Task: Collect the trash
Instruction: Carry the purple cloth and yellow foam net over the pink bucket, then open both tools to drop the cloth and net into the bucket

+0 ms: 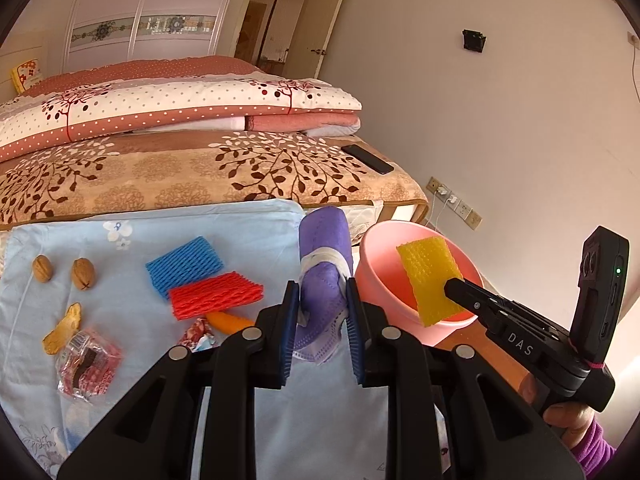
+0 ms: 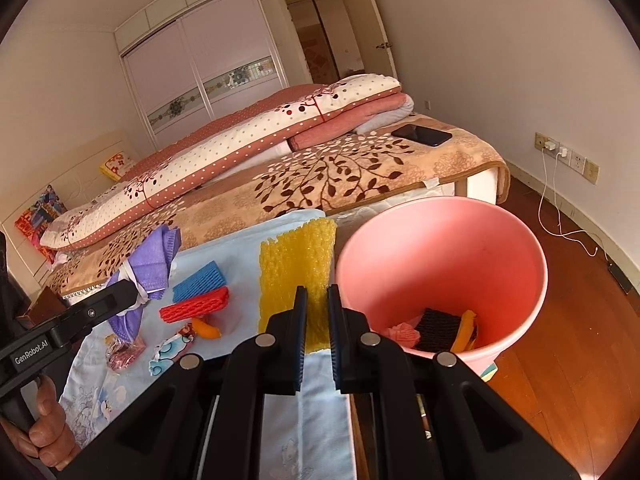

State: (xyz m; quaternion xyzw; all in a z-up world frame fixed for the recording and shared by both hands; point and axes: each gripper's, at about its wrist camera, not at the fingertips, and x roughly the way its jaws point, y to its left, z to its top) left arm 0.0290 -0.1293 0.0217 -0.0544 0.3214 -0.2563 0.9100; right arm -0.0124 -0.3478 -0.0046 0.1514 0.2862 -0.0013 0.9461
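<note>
Left tongs [image 1: 323,320] pinch the purple mask [image 1: 322,280]; right tongs [image 2: 317,334] hold yellow foam [image 2: 296,272] beside the pink bin [image 2: 440,280] — released early, it could miss the rim.

On cloth-covered surface [image 1: 248,236]: two walnuts [image 1: 42,268] far left, peel [image 1: 64,330] and wrapper [image 1: 88,364] before them, foam nets [image 1: 188,266] centre. Right of surface: bin [image 2: 520,248] on floor, scraps [image 2: 440,330] in it. Behind: bed [image 1: 180,172], phone [image 1: 367,159] on it.

Glossy plastic bin [image 2: 520,248]; foam net [image 2: 296,264] (rough); cloth mask [image 1: 324,280].
</note>
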